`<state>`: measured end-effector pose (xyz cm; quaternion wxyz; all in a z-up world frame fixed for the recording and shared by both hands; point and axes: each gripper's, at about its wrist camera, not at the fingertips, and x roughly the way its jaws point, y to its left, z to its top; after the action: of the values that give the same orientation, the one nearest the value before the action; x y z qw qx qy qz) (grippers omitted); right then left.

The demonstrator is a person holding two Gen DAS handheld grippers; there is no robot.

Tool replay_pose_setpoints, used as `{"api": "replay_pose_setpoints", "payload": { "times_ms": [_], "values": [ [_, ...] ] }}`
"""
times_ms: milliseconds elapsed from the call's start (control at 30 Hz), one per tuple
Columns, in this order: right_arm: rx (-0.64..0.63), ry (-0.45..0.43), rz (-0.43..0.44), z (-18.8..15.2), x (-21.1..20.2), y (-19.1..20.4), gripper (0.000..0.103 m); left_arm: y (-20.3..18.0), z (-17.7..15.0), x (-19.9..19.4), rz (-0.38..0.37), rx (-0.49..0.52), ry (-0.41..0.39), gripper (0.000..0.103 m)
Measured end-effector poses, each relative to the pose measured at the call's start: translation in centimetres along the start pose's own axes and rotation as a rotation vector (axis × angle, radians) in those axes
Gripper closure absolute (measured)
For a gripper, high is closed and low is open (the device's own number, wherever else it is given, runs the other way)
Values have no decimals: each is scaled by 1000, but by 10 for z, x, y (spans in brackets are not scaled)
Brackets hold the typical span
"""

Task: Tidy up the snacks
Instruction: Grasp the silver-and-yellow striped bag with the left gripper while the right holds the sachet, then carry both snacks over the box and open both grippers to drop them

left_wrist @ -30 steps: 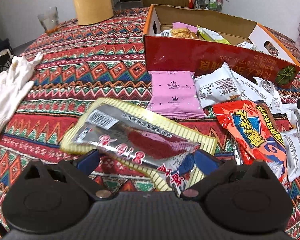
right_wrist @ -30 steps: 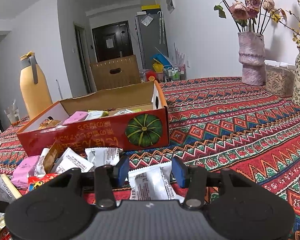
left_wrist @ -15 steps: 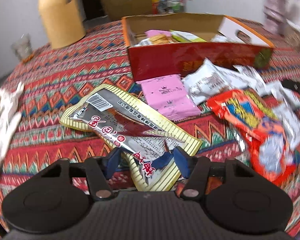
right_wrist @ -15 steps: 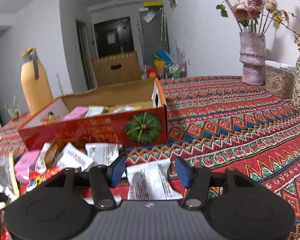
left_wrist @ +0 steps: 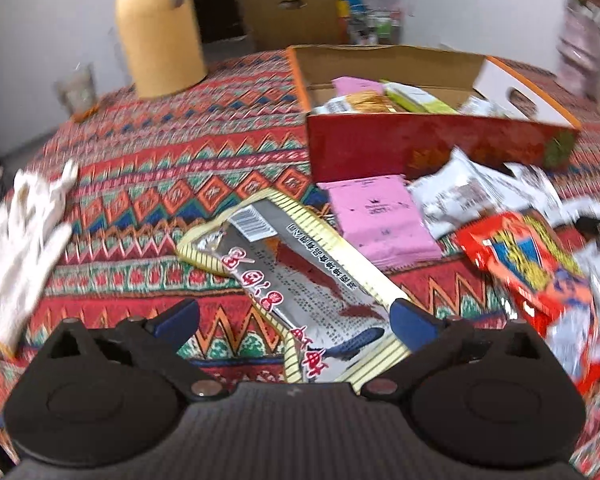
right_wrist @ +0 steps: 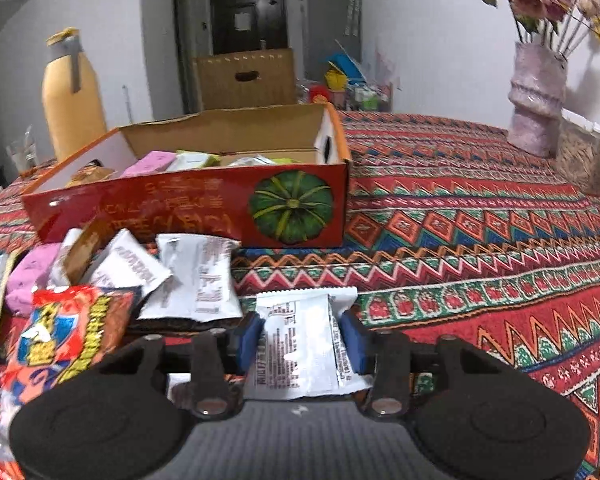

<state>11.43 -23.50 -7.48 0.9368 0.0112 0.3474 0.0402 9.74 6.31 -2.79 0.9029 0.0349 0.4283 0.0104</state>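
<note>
The snacks are light, thin foil and plastic packets that crinkle, bend and slide, so they look best pinched across a flat middle or a sealed edge, not by a loose corner. The right gripper (right_wrist: 302,340) has a small white packet (right_wrist: 300,344) between its blue pads (right_wrist: 247,338), which touch both sides as the jaws are closing; the packet bows a little, which suggests it is soft with some air inside, and a firm squeeze could crush what it holds. The left gripper (left_wrist: 294,320) stands wide and is opening, its pads (left_wrist: 414,322) clear of the long silver pouch (left_wrist: 296,280) that lies flat on the tablecloth (left_wrist: 172,184) between them, near the table's front edge. That pouch looks flat, glossy and slippery; its striped yellow border seems the stiffest place to grip. More packets, a pink one (left_wrist: 380,220) and a red bag (left_wrist: 528,272), lie heaped against the front wall of the box (right_wrist: 188,208), which already holds several snacks. The box is open-topped, so a light drop over its rim should do.
</note>
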Motion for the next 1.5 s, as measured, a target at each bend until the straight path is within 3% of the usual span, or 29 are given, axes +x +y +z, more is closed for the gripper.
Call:
{"api": "replay_pose_setpoints", "payload": {
  "times_ms": [300,467,633,733,900,1000,1167,1500],
  "values": [
    [37,-115,-7,-6,-15,-5,63,0,18,22,66,-244,62,0],
    [56,-127,5,-6,-17,-9,63,-11,22,37,115,-280,94,0],
    [63,-138,15,-6,-18,-11,63,-16,18,38,118,-262,97,1],
    [64,-147,18,-7,-20,-11,63,-15,12,32,116,-247,66,10],
    [62,-153,20,-7,-21,-10,63,-7,2,18,109,-231,15,47],
    [57,-161,19,-8,-22,-9,63,-4,-3,10,97,-212,-10,55],
    [29,-185,20,-8,-27,-4,63,-4,-8,0,88,-169,-54,63],
    [3,-233,36,3,-46,6,63,-10,3,-24,64,-106,-151,63]
  ]
}}
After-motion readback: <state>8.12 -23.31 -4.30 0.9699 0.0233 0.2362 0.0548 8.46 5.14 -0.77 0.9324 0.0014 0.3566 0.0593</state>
